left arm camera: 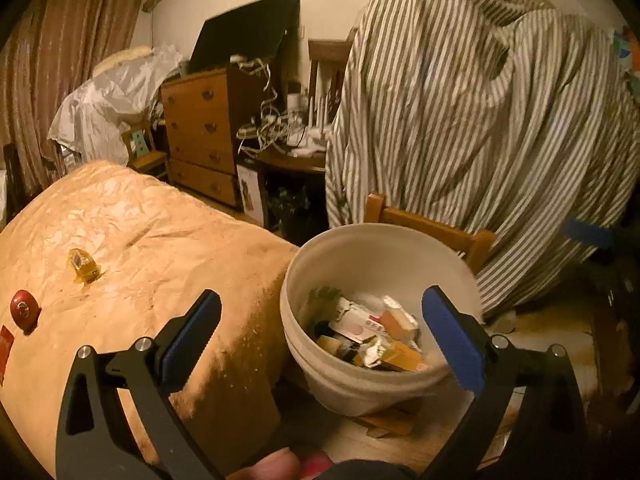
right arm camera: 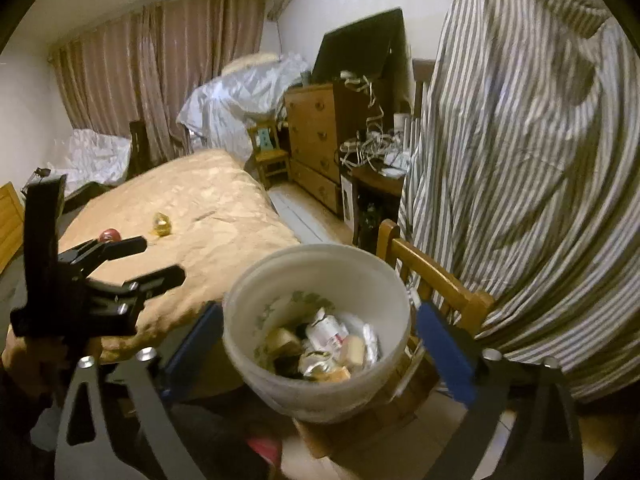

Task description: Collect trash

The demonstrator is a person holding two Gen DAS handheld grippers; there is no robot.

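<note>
Both grippers, left [left arm camera: 324, 332] and right [right arm camera: 320, 344], hang with jaws spread and empty over the bucket [left arm camera: 372, 240] of trash [left arm camera: 368, 334]. A yellow wrapper [left arm camera: 83, 266] and red ball [left arm camera: 25, 307] lie on the bed [left arm camera: 160, 248]; a chair [left arm camera: 432, 228] stands behind the bucket.

Dim warm light, soft blur, fisheye vignette
</note>
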